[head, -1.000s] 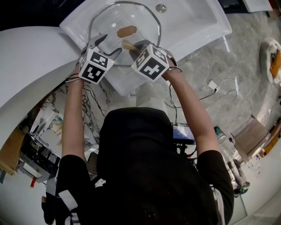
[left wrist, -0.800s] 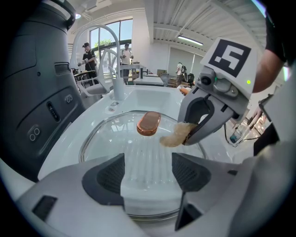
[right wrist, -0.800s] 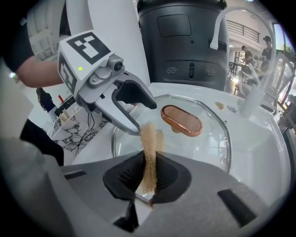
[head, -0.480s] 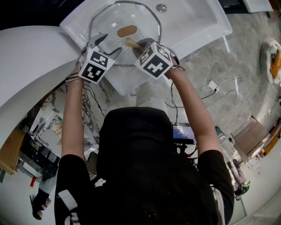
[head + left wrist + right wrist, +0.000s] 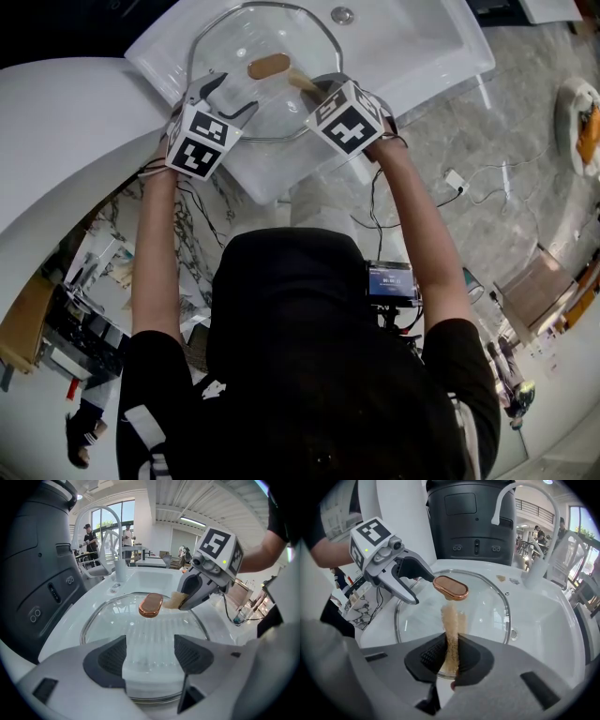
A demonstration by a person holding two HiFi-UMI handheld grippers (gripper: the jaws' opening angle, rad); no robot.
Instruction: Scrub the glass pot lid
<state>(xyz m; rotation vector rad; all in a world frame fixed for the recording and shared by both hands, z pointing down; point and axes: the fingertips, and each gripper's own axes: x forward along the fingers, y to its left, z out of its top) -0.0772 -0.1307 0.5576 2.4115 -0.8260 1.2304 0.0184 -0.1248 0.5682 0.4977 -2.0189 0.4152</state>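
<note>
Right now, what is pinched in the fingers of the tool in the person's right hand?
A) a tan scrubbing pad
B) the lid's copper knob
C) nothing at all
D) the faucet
A: the right gripper has its fingers closed on a tan scrubbing pad, whose tip is near the copper knob of the glass lid.

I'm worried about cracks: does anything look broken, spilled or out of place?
Nothing stands out. The glass lid looks unbroken in the sink, and the right claw holds the sponge beside the knob.
</note>
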